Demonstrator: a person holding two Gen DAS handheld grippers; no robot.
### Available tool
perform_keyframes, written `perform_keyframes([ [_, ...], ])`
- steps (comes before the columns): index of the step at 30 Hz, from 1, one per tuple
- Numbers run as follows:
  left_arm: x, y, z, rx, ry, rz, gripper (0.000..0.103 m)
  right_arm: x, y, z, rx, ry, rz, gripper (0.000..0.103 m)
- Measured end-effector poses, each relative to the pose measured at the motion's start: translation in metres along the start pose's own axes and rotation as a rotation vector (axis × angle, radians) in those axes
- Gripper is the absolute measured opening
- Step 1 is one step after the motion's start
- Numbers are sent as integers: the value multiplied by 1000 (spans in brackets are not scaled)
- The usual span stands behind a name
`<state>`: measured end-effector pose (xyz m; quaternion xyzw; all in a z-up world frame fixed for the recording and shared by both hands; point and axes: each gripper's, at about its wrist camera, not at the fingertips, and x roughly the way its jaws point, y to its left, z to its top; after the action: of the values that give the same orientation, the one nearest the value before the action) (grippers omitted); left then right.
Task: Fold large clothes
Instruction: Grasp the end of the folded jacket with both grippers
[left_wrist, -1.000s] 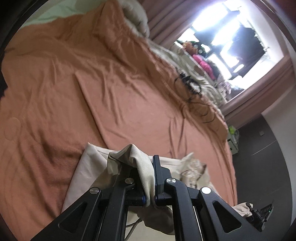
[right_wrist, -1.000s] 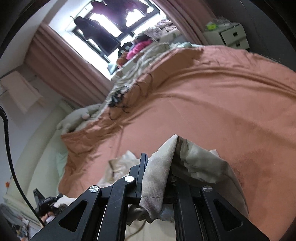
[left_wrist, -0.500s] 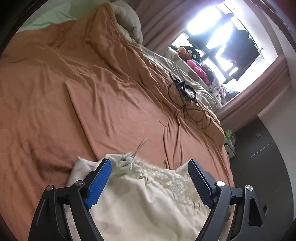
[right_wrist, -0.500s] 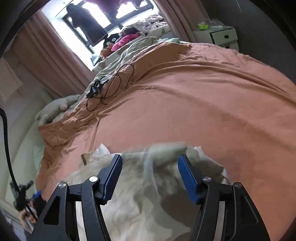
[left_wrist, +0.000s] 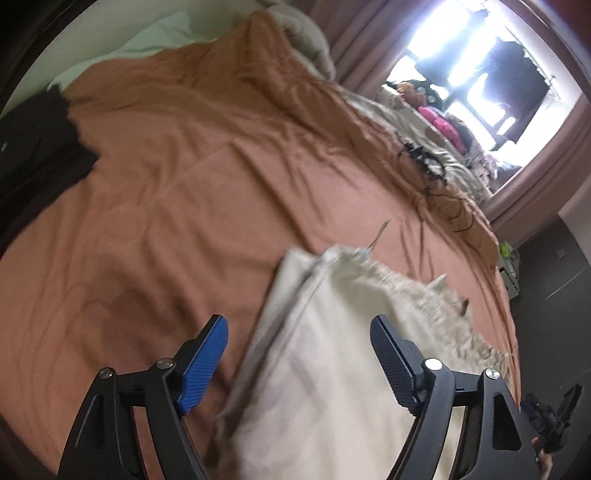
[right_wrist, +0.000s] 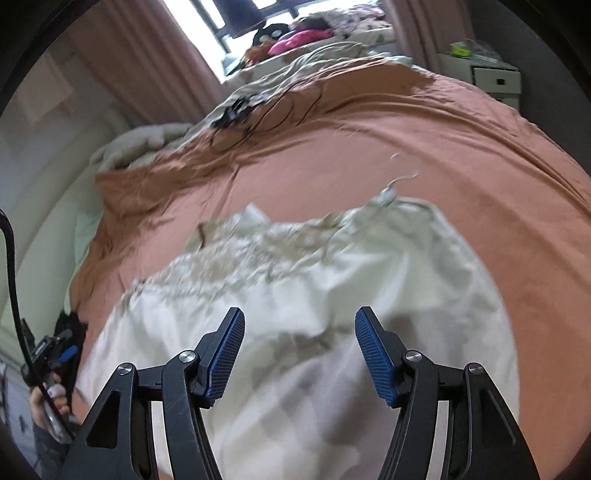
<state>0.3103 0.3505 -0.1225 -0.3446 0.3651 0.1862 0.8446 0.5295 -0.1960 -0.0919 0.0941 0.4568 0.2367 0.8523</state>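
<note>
A cream garment lies folded on the orange bedspread, with a gathered waistband and a thin drawstring at its far edge. My left gripper hovers over the garment's left edge. Its jaws stand wide apart and are closing slightly, and the blue pads touch no cloth. My right gripper is open above the middle of the garment, which is spread below it and not gripped.
A black cloth lies at the bed's left edge. A tangle of black cables and a grey blanket sit near the window side. A white nightstand stands beyond the bed. A hand shows at the lower left.
Both grippers were shut on folds of the cream garment and have let go. Both then drew back, and the garment now lies flat on the bed.
</note>
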Motion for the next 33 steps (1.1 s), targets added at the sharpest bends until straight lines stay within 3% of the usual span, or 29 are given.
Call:
perform_keyframes([
  [4, 8, 18, -20, -12, 45, 33, 77, 4, 25, -10, -36, 33, 4, 60],
  [6, 13, 25, -30, -13, 79, 43, 68, 10, 40, -13, -53, 54, 6, 59],
  [10, 20, 37, -48, -8, 119, 61, 63, 25, 67, -15, -102, 93, -4, 58],
  [12, 23, 43, -54, -14, 141, 85, 52, 38, 81, -16, -121, 117, -11, 54],
  [14, 28, 53, -60, -29, 168, 106, 48, 53, 91, -15, -130, 145, -20, 51],
  [23, 17, 67, -61, -55, 162, 49, 47, 133, 126, -15, -191, 274, -95, 51],
  [25, 8, 67, -61, -64, 157, 28, 47, 150, 129, -17, -211, 301, -127, 41],
  [29, -1, 71, -66, -97, 161, -12, 48, 181, 125, -18, -205, 339, -143, 7],
  [33, -9, 75, -71, -129, 158, -38, 49, 184, 127, -9, -218, 308, -137, 1],
])
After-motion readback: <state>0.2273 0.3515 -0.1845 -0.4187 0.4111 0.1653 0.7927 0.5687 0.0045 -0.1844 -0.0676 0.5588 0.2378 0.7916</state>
